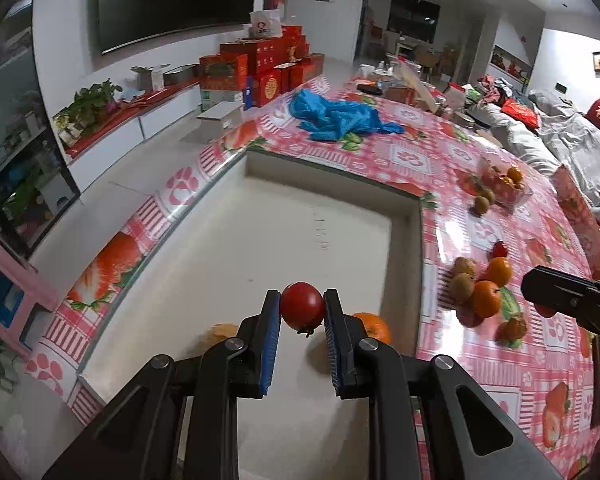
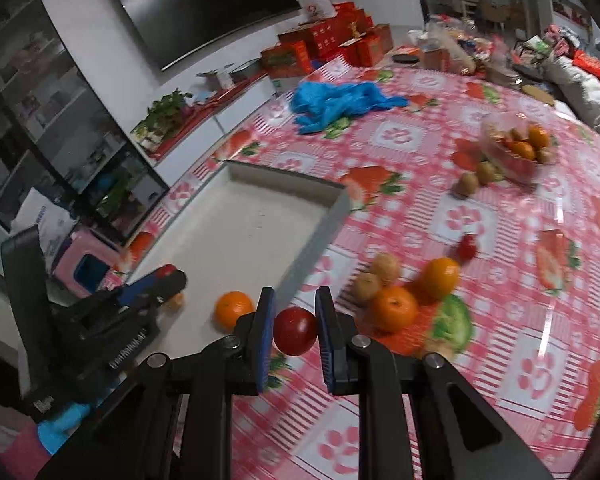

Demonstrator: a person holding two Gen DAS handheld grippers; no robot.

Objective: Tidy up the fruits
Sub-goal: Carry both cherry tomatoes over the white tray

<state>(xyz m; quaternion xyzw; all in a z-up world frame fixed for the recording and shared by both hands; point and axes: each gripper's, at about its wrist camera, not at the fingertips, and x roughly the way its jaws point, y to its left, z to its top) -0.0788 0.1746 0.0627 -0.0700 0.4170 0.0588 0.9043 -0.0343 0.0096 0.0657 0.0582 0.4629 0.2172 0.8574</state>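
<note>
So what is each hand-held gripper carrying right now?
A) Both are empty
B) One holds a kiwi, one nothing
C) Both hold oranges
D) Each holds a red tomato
D: the left hand-held gripper pinches a red tomato, and the right hand-held gripper pinches another tomato.

Left gripper [image 1: 302, 312]: hand-held, two-finger tool in matte black plastic. Each finger is a flat, angular arm with a triangular cut-out near the base. Round silver screw heads mark the pivots, two to a side. Inner faces carry ribbed blue pads running the length of the tips.

Right gripper [image 2: 295, 330]: same pattern, with a black frame, silver pivot screws, triangular cut-outs and blue ribbed pads.

Seen from the right wrist view, the left unit's body shows white lettering along its side, too blurred to read, a tall black upright block behind, and a bright blue part at its lower end.
</note>
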